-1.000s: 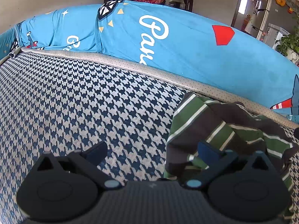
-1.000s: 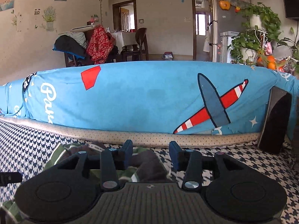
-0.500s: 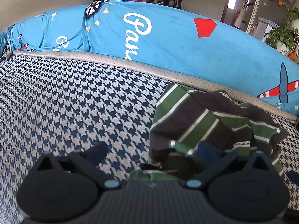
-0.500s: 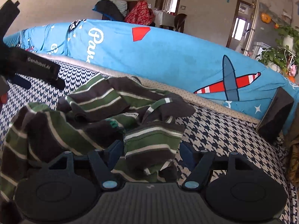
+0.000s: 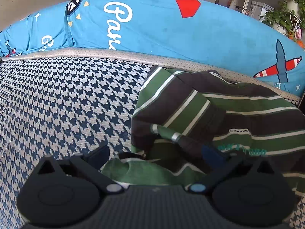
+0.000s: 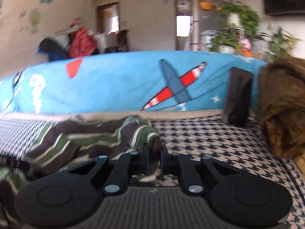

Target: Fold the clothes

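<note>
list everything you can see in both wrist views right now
striped shirt: one, green and dark brown with white lines, crumpled on the houndstooth cover
houndstooth cover: one, navy and white, the surface under the shirt
blue cover: one, bright blue with white lettering, red shape and plane print, along the far edge
dark cushion: one, black, upright against the blue cover
furry thing: one, brown, at the right edge; what it is I cannot tell
potted plants: several, green, behind at right
clothes heap: one, red and dark, on furniture far behind
left gripper: black, jaws wide open over the shirt's near edge
right gripper: black, jaws closing with a fold of shirt between them
</note>
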Available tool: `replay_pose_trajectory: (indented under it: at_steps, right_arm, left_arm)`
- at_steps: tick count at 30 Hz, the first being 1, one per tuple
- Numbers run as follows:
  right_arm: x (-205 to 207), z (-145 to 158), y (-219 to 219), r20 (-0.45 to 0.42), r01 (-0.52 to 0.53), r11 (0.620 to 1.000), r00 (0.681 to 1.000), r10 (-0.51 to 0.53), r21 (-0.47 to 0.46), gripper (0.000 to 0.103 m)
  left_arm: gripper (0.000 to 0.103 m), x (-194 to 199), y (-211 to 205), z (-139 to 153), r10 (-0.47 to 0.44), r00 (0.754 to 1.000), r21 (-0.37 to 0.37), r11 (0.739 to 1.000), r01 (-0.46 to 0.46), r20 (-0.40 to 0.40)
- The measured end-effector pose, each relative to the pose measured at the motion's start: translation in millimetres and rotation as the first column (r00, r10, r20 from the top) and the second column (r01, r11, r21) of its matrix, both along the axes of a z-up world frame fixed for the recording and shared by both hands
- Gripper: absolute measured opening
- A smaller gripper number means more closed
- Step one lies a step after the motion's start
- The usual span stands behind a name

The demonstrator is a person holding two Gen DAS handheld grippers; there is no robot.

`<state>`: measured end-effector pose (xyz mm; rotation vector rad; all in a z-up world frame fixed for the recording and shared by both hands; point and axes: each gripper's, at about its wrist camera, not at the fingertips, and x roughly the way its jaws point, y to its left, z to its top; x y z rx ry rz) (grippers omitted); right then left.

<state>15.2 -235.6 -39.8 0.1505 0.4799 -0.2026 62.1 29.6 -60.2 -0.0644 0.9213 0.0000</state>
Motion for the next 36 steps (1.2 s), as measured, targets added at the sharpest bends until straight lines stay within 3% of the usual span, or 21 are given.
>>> replay_pose_trajectory:
  at_steps: [2,5,8,12,15,19,21,23,25,28,31,32,34,36]
  right_arm:
    - [-2.1,2.6,-21.7,0.003,0.138,0.989,0.99,-0.139,0.049,0.011]
    - [-7.2,6.4,-35.7,0.024,0.233,0.972,0.972,-0.233,0.013,0.011]
    - [-12.3,9.3,-47.1,0.028,0.252,0.967,0.967,-0.253,0.028,0.011]
    - [-11.4,2.1,-62.4,-0.042,0.211,0.969,0.977,-0.207,0.131,0.013]
    - [-7.3,-7.9,-74.5,-0.087,0.187,0.948,0.982,-0.17,0.257,0.028]
    - [-4.3,-22.1,-88.8,-0.117,0.186,0.873,0.982,-0.148,0.452,0.039]
    - [-1.6,-23.1,-85.3,-0.114,0.158,0.876,0.986,-0.119,0.456,0.045]
    - [4.1,-25.2,-78.1,-0.12,0.138,0.898,0.988,-0.096,0.418,0.062]
    - [9.1,-31.4,-76.4,-0.127,0.161,0.896,0.985,-0.119,0.414,0.064]
    - [15.0,-41.7,-77.2,-0.135,0.163,0.878,0.984,-0.114,0.45,0.06]
    - [19.6,-49.3,-78.2,-0.138,0.154,0.837,0.986,-0.095,0.525,0.02]
    - [19.7,-48.0,-75.9,-0.122,0.141,0.836,0.989,-0.089,0.53,0.016]
    - [19.2,-38.2,-64.5,-0.069,0.088,0.874,0.996,-0.063,0.478,0.014]
    - [16.5,-22.6,-42.0,0.01,-0.028,0.937,1.0,0.026,0.348,0.014]
  left_arm:
    - [0.103,-0.4,-1.8,-1.7,-0.003,1.0,0.009,1.0,0.003,-0.003]
    - [0.103,0.0,-2.8,-2.7,-0.004,1.0,0.016,1.0,0.005,-0.006]
    - [0.103,0.4,-2.7,-4.2,-0.003,1.0,0.022,1.0,0.003,-0.009]
    - [0.103,0.2,-3.6,-7.1,-0.004,1.0,0.029,1.0,0.005,-0.018]
    - [0.103,-0.2,-5.7,-8.5,-0.009,1.0,0.03,1.0,0.01,-0.021]
    - [0.103,0.0,-7.2,-9.7,-0.015,1.0,0.033,0.999,0.016,-0.025]
    - [0.103,0.4,-6.6,-10.5,-0.013,0.999,0.031,0.999,0.014,-0.029]
    - [0.103,0.5,-5.8,-11.2,-0.01,0.999,0.025,1.0,0.011,-0.034]
    - [0.103,0.4,-5.3,-11.8,-0.01,0.999,0.023,1.0,0.011,-0.036]
    - [0.103,0.3,-5.0,-11.9,-0.012,0.999,0.026,1.0,0.013,-0.036]
    - [0.103,1.5,-2.7,-11.3,-0.007,0.999,0.021,1.0,0.008,-0.038]
    - [0.103,2.1,-2.1,-11.1,-0.005,0.999,0.018,1.0,0.005,-0.039]
    - [0.103,3.1,-1.1,-10.7,0.0,0.999,0.011,1.0,0.0,-0.042]
    - [0.103,3.8,0.0,-10.4,0.007,0.999,0.006,1.0,-0.006,-0.044]
